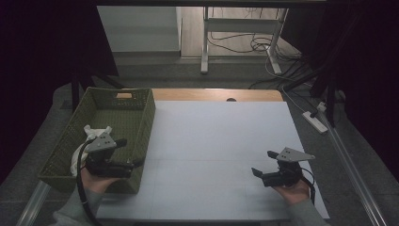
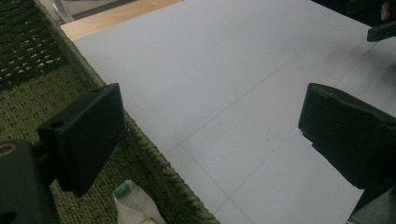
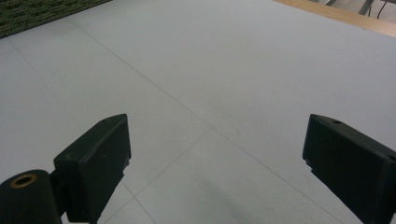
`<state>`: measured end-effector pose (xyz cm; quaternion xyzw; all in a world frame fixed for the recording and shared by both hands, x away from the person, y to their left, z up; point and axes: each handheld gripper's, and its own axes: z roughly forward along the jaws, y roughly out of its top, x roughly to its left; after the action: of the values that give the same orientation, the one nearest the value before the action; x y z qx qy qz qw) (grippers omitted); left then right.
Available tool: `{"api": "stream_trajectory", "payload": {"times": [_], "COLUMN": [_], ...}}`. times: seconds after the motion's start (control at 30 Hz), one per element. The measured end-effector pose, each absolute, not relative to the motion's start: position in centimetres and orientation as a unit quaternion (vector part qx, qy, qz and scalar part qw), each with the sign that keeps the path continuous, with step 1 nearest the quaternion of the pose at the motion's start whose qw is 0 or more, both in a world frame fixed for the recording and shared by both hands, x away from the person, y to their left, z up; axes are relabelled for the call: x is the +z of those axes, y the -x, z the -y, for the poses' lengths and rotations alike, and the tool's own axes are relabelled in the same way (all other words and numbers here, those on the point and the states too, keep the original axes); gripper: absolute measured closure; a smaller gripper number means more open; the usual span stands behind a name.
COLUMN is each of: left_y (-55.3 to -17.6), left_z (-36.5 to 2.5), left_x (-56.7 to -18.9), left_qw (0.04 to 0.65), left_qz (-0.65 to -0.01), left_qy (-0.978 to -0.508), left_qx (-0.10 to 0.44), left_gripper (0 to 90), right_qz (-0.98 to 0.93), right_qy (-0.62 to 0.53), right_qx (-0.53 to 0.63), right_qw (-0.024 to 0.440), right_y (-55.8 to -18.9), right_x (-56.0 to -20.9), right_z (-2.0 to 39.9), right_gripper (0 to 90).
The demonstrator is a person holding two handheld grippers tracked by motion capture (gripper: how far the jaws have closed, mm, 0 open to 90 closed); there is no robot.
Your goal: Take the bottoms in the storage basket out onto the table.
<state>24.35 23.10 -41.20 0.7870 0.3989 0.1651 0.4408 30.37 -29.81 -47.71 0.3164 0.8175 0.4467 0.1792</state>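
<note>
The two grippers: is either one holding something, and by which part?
Nothing is held. The left gripper is open over the basket edge; the right gripper is open above the table.

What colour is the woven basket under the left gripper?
Olive green, woven basket; clearest in the high view, below the left gripper.
</note>
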Motion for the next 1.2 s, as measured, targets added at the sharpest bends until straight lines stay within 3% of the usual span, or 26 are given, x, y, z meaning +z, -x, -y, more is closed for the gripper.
{"api": "stream_trajectory", "payload": {"times": [1.2], "left_y": [-26.8], "left_z": [-26.2], "left_x": [-39.9], "left_qw": [0.427], "left_qz": [-0.425], "left_qy": [-0.778], "left_qx": [0.18], "left_gripper": [7.8], "right_qz": [-0.826], "right_qy": [-0.315], "right_qx": [0.432], "right_qw": [0.181], "right_y": [-30.6], "right_x": [-48.1], "right_z": [29.4], "right_gripper": [7.9]}}
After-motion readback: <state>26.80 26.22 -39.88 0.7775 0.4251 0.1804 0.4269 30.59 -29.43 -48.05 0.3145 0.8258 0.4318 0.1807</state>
